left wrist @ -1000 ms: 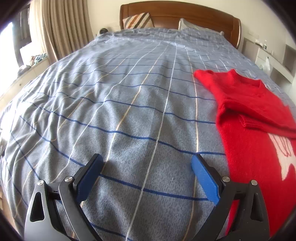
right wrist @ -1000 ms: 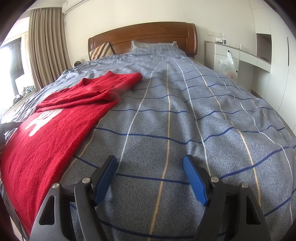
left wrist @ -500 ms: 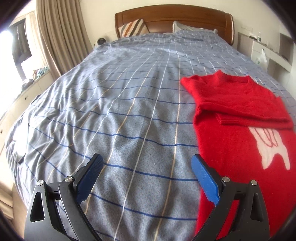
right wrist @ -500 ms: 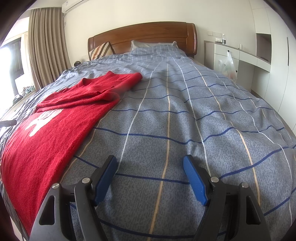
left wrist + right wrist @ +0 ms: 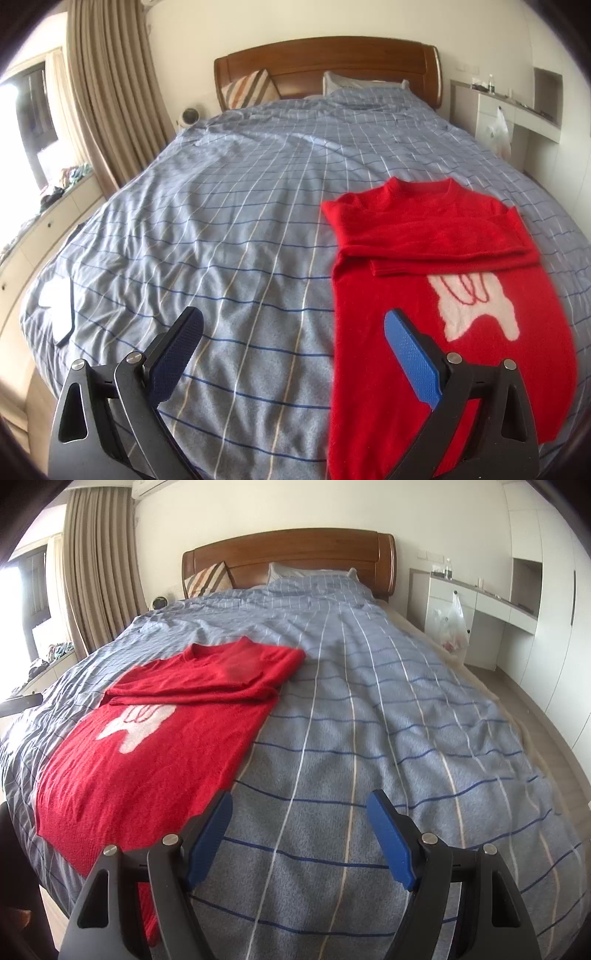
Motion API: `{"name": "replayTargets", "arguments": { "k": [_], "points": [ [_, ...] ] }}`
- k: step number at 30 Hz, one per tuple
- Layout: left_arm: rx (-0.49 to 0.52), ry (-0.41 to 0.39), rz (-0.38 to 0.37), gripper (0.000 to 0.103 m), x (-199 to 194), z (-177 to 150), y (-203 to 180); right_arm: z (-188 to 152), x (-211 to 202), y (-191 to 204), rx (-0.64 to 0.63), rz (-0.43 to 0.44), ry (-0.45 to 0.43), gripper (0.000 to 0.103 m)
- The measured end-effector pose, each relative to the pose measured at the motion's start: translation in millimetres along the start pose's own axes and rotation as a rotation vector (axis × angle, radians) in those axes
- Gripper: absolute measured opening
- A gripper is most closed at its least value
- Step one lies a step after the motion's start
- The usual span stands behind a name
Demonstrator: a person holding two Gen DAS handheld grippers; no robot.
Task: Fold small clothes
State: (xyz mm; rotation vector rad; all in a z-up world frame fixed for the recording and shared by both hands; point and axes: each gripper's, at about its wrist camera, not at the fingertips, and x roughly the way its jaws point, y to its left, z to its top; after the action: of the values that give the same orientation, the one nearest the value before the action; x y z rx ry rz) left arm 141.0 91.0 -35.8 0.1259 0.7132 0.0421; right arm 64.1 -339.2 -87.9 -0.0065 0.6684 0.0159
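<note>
Nearest: left gripper [image 5: 291,332] spread wide, nothing held, poised above the bed [image 5: 229,229] with its right pad over the near left edge of the red sweater [image 5: 443,295]. Right gripper [image 5: 299,823] likewise wide open and empty, over bare striped cover just beside the sweater's right edge. Sweater laid flat near the foot of the bed, hem hanging toward the bed's near edge. Sleeves already folded across the chest, partly covering the white motif [image 5: 476,306]. Judged partly done: body not yet folded up toward the collar, no finished bundle formed. Farther off: flat white item [image 5: 55,310] at the left side of the cover, well apart. Beyond: pillows [image 5: 247,88], wooden headboard [image 5: 325,62], curtain [image 5: 110,96], white plastic bag [image 5: 448,624] by the desk unit. No obstruction noted around the garment.
</note>
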Motion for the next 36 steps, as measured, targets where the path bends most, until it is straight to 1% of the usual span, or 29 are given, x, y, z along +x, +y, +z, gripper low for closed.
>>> {"name": "replayTargets", "arguments": {
  "k": [4,8,10,12,14,15,18,20,26,36],
  "points": [
    [0.0,-0.011,-0.007,0.099,-8,3,-7,20,-25,13,-0.044,-0.023,-0.042,0.075],
    [0.004,-0.023,-0.023,0.099,-16,3,-11,37,-35,31,-0.053,-0.079,-0.021,0.077],
    [0.008,-0.025,-0.026,0.099,-20,2,-12,44,-34,38,-0.034,-0.13,0.01,0.09],
    [0.004,-0.025,-0.03,0.099,-22,0,-11,48,-35,42,-0.003,-0.152,0.04,0.093],
    [-0.007,-0.023,-0.033,0.099,-25,-3,-7,52,-37,43,0.024,-0.158,0.051,0.093],
    [-0.014,-0.019,-0.035,0.099,-25,-4,-5,53,-38,45,0.027,-0.174,0.052,0.093],
    [-0.033,-0.003,-0.04,0.099,-23,-8,-3,56,-41,50,0.005,-0.24,0.049,0.093],
    [-0.042,0.007,-0.041,0.099,-22,-10,-2,57,-43,53,-0.011,-0.264,0.051,0.093],
    [-0.041,0.021,-0.037,0.099,-19,-16,-3,59,-49,56,-0.047,-0.307,0.043,0.093],
    [-0.042,0.04,-0.038,0.099,-15,-23,-2,60,-49,55,-0.066,-0.328,0.045,0.093]
  ]
}}
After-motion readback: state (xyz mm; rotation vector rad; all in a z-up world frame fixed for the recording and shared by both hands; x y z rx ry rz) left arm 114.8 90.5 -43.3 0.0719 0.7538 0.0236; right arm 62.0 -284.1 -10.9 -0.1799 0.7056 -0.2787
